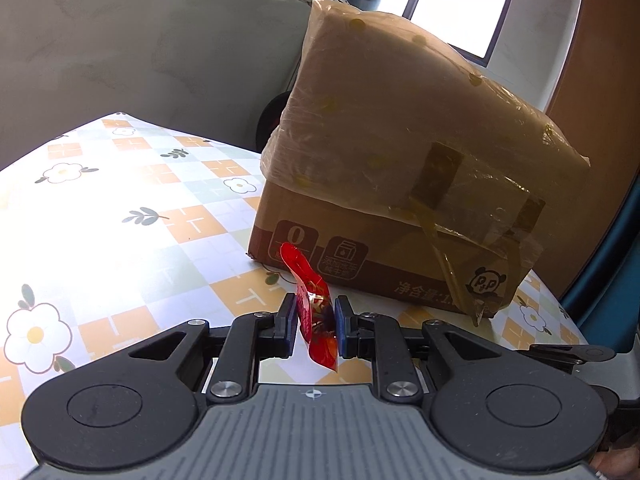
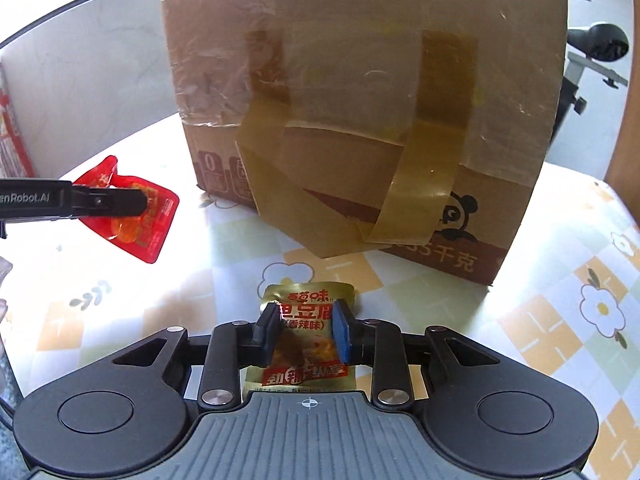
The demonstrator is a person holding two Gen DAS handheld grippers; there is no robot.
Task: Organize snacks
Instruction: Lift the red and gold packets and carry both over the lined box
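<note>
My left tool [image 1: 316,322] pinches a red snack packet [image 1: 310,300] edge-on, its print unreadable. My right tool [image 2: 306,330] clamps a gold snack packet [image 2: 306,336], whose lower end is hidden behind the tool body. At twelve o'clock, the taped cardboard box [image 2: 360,120] on the floral surface [image 1: 120,208] is cut off at the top.

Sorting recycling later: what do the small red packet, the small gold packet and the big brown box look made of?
Small red packet: thin glossy plastic film, translucent where light passes through.
Small gold packet: shiny metallic-looking film, probably foil laminate, creased and printed.
Big brown box: matte corrugated-looking cardboard, its upper part wrapped in clear crinkled plastic and strapped with glossy brownish tape.
</note>
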